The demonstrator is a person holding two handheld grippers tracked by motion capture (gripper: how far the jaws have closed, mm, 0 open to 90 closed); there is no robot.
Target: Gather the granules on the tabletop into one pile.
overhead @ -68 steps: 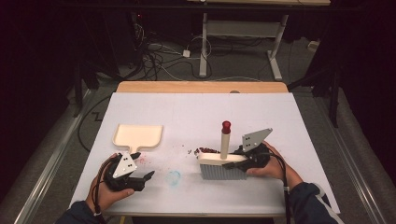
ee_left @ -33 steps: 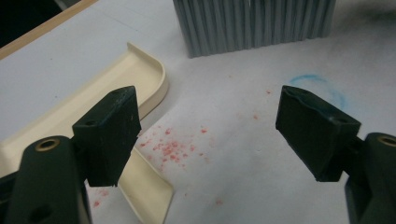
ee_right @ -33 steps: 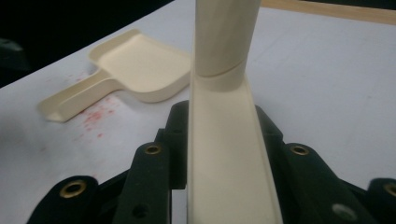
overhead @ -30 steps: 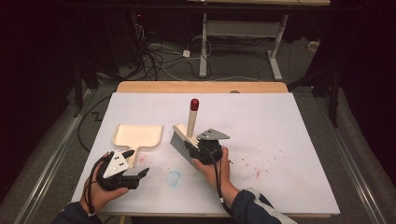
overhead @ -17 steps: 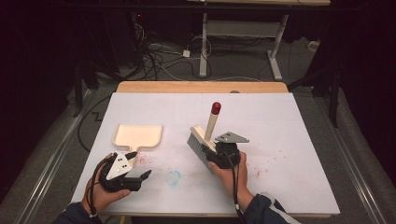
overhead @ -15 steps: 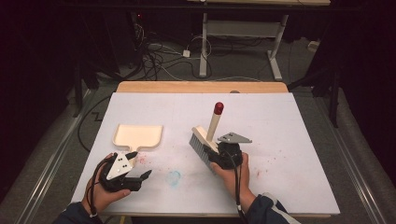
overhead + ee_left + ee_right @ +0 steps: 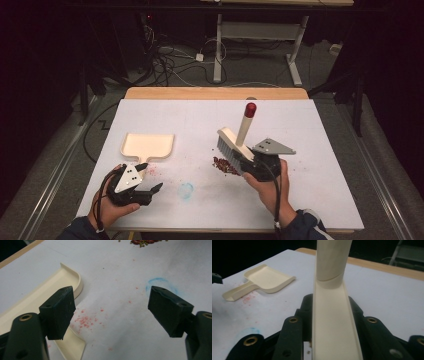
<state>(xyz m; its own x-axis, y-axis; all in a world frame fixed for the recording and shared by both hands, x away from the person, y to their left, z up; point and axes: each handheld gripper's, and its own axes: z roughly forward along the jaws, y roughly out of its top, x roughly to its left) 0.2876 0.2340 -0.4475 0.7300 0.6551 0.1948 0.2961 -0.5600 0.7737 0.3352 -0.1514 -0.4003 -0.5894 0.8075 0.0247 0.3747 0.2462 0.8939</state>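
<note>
Gripped in the right gripper (image 7: 250,162) is a cream plastic hand brush with a red-tipped handle (image 7: 239,136); its two black jaws are clamped on the brush's flat back, as the right gripper view shows, with the cream back (image 7: 333,322) running up between them to the round handle. In the high view the brush stands tilted at the middle right of the white worktop (image 7: 310,150), its grey bristles pointing down and to the left, the red tip uppermost. Just beside the bristles, on the worktop, lies a small heap of dark red and greenish crumbs (image 7: 225,166).

The left gripper (image 7: 145,182) hovers at the near left of the worktop with its jaws spread wide apart and nothing between them. In the left gripper view, one jaw hangs over the handle of a cream plastic dustpan (image 7: 50,290), the other above bare worktop near a faint blue circular smudge (image 7: 160,282). Pink specks (image 7: 85,320) are scattered on the surface between the jaws.

The dustpan (image 7: 147,146) lies flat at the left of the worktop, its handle pointing towards the left gripper, well apart from the brush and the crumbs.
</note>
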